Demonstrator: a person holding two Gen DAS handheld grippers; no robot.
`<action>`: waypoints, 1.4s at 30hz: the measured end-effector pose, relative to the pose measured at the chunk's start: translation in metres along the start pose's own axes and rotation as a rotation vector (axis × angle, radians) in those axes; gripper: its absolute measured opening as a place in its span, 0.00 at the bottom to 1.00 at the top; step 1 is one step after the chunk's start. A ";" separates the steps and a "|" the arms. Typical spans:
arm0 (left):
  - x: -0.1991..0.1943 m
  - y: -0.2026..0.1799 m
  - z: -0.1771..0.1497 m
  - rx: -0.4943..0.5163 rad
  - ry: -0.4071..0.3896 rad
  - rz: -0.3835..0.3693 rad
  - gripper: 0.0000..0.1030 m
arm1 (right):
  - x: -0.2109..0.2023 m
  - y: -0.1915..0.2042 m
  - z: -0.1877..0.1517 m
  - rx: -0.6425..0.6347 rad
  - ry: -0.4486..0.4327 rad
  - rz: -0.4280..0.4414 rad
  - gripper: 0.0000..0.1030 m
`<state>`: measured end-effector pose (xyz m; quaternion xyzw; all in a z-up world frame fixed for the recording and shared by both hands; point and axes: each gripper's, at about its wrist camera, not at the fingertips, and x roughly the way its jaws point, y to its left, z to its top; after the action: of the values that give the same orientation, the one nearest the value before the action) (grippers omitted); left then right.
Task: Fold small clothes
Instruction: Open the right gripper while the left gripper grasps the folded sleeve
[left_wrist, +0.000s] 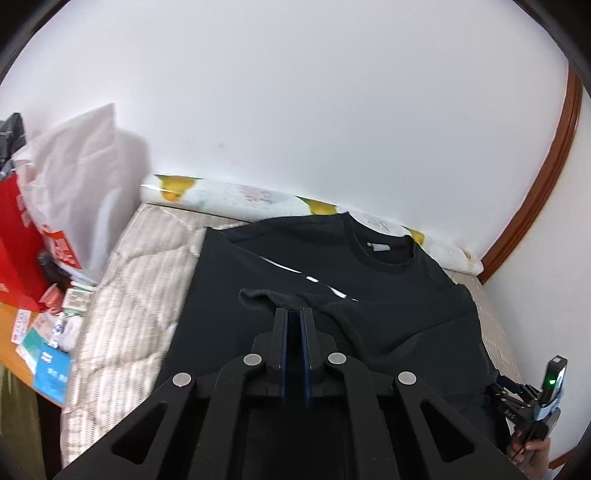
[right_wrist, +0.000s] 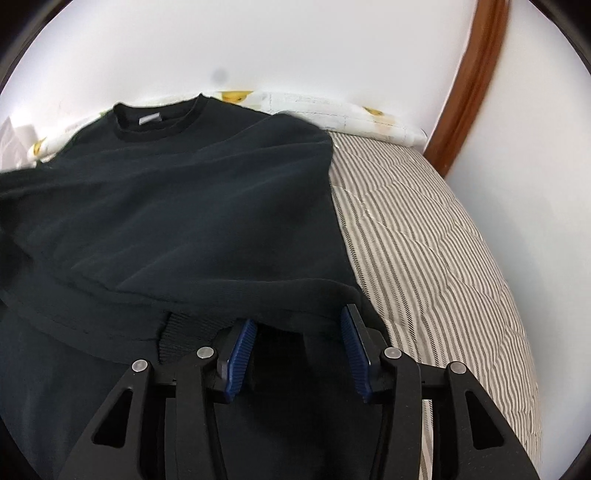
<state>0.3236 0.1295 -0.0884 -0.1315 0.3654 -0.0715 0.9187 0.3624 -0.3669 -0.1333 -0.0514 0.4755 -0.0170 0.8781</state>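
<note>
A black sweatshirt (left_wrist: 295, 258) lies on the striped bed, collar toward the wall; it also shows in the right wrist view (right_wrist: 166, 192). My left gripper (left_wrist: 294, 312) is shut on a ribbed sleeve cuff (left_wrist: 258, 297), held over the middle of the shirt. My right gripper (right_wrist: 297, 317) is open, its blue pads (right_wrist: 240, 354) wide apart, low at the shirt's right side with a folded sleeve edge (right_wrist: 258, 295) draped over the fingertips. The right gripper also shows far right in the left wrist view (left_wrist: 532, 398).
The striped quilt (right_wrist: 424, 240) stretches right of the shirt. A lemon-print pillow (left_wrist: 240, 199) lies along the white wall. A white plastic bag (left_wrist: 74, 177), a red box (left_wrist: 14, 240) and small packets (left_wrist: 51, 332) crowd the left bedside. A wooden door frame (left_wrist: 535, 192) stands at right.
</note>
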 end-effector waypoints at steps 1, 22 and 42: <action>-0.003 0.006 -0.001 -0.004 -0.004 0.014 0.06 | -0.006 -0.002 0.000 0.006 -0.007 0.028 0.44; 0.021 0.037 -0.067 0.021 0.136 0.172 0.08 | 0.007 -0.023 0.003 0.115 0.059 0.006 0.49; -0.067 -0.024 -0.099 0.104 0.071 0.119 0.08 | -0.095 -0.031 -0.043 0.094 -0.018 0.078 0.45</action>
<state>0.2055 0.1031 -0.1068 -0.0591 0.4006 -0.0402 0.9135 0.2753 -0.3939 -0.0743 0.0086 0.4681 -0.0047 0.8836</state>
